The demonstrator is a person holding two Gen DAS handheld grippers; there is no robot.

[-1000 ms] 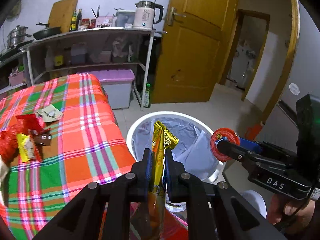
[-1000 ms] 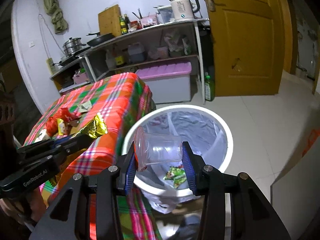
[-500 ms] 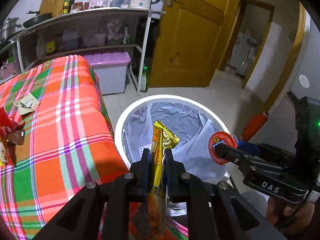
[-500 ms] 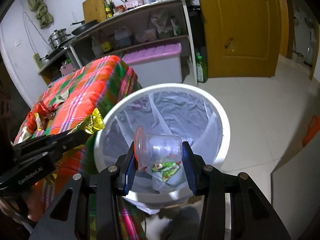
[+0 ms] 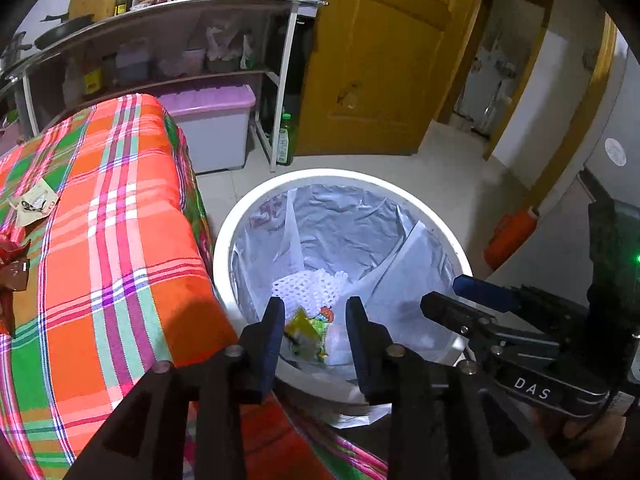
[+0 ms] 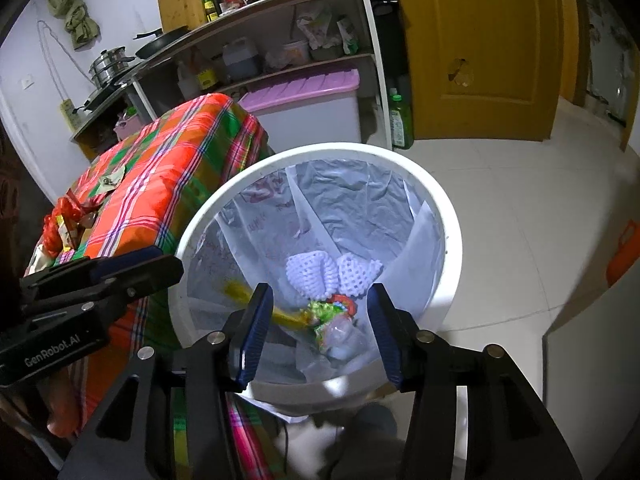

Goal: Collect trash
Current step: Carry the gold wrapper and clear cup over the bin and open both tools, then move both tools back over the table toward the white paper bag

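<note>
Left tongs (image 5: 316, 330): jaws spread wide, nothing between them, poised over the near rim of the bin. Also seen from the right wrist view (image 6: 132, 270), at the bin's left edge.

Right tongs (image 6: 318, 330): jaws wide apart, empty, over the bin's near side. Visible from the left wrist view (image 5: 452, 296) at the bin's right rim.

Trash bin (image 6: 448, 216): white, round, lined with a pale plastic bag, standing on the tiled floor just beside the desk.

Contents of bin: clear plastic cup (image 6: 344, 336) lying at the bottom; green-and-yellow wrappers (image 6: 324, 312) touching it; yellow snack packet (image 6: 256, 300), blurred, possibly mid-fall; white foam fruit nets (image 6: 332, 270) behind these.

Desk (image 5: 132, 216): covered in orange, green and pink plaid cloth. Remaining litter at its far left: torn paper wrapper (image 5: 34, 204), red and brown wrappers (image 5: 14, 264).

Storage box with purple lid (image 5: 216, 120): on the floor beyond the desk, under a metal shelf unit (image 5: 280, 76).

Green bottle (image 5: 283, 144): beside the shelf leg.

Wooden door (image 5: 384, 60): behind the bin, closed.
</note>
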